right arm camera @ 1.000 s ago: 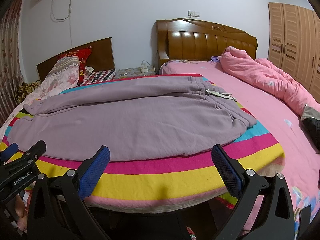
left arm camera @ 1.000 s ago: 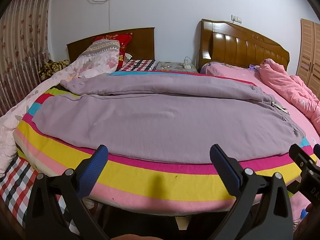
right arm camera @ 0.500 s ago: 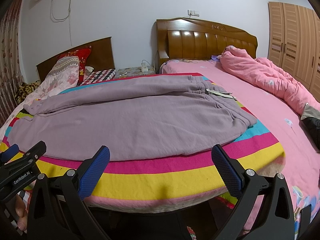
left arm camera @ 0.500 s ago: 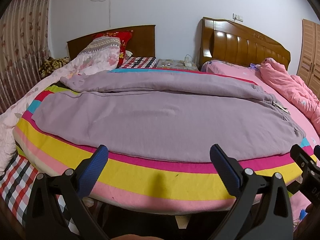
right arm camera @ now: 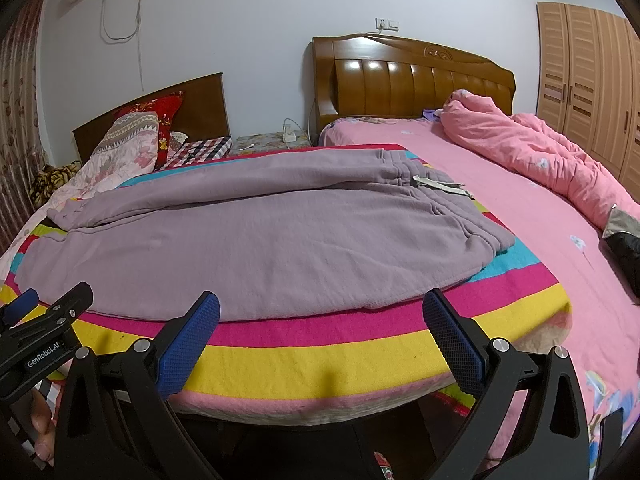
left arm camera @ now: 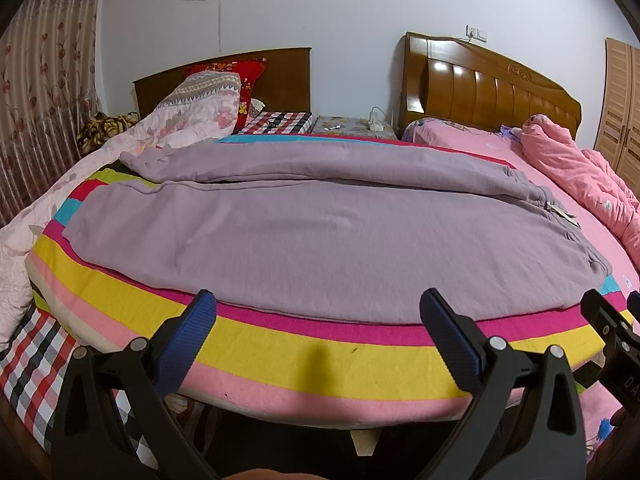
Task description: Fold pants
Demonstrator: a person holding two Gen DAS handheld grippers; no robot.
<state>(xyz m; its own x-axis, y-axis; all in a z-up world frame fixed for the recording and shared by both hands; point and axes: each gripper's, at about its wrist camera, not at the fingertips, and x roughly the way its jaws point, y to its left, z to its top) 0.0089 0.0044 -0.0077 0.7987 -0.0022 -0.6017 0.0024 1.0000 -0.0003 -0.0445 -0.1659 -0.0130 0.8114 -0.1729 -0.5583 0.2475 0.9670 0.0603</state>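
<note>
Mauve sweatpants (left arm camera: 312,236) lie flat across a striped blanket (left arm camera: 328,364) on the bed, waistband at the right with a white drawstring (right arm camera: 438,185), leg cuffs at the left. The two legs lie side by side. My left gripper (left arm camera: 318,320) is open and empty, just short of the pants' near edge. My right gripper (right arm camera: 320,318) is open and empty, also at the blanket's near edge. The pants also show in the right wrist view (right arm camera: 260,240). Each gripper shows at the edge of the other's view.
A pink duvet (right arm camera: 532,152) is heaped on the pink bed at the right. A floral quilt (left arm camera: 180,120) and a red pillow (left arm camera: 240,76) lie at the left. Wooden headboards (right arm camera: 408,76) and a nightstand (left arm camera: 352,126) stand at the back. Wardrobe (right arm camera: 592,80) far right.
The left gripper has tilted down and edged a little closer to the pants. The right gripper has barely moved. Both stay open.
</note>
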